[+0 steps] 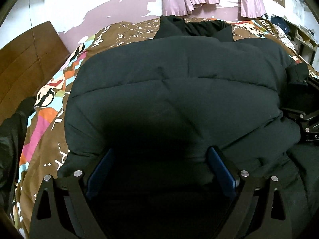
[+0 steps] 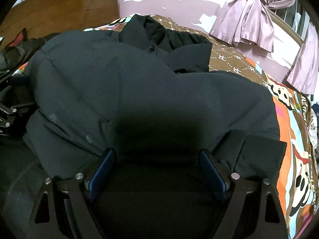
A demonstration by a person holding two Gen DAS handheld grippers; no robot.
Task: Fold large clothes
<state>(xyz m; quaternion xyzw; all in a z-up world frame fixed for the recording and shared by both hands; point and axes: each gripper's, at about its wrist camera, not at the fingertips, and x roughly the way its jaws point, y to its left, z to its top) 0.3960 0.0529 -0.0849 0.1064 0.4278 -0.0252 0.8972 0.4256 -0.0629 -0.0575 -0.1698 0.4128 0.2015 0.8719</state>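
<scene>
Black quilted nylon fills both views: a puffer jacket (image 1: 179, 83) lies flat on the bed's brown cartoon-print bedspread (image 1: 49, 119), its collar (image 2: 143, 31) pointing toward the peeling lilac wall (image 1: 119, 10) and its hem nearest the cameras, the long axis running from the grippers to that wall. Stitched seams cross the padded, matte fabric. The left gripper (image 1: 159, 169) and right gripper (image 2: 157, 169) both stand with blue-padded jaws wide apart over the jacket's near edge, gripping nothing. Satin-like pink curtains (image 2: 249, 16) hang beyond the collar; a wooden headboard (image 2: 59, 6) stands beside it.
</scene>
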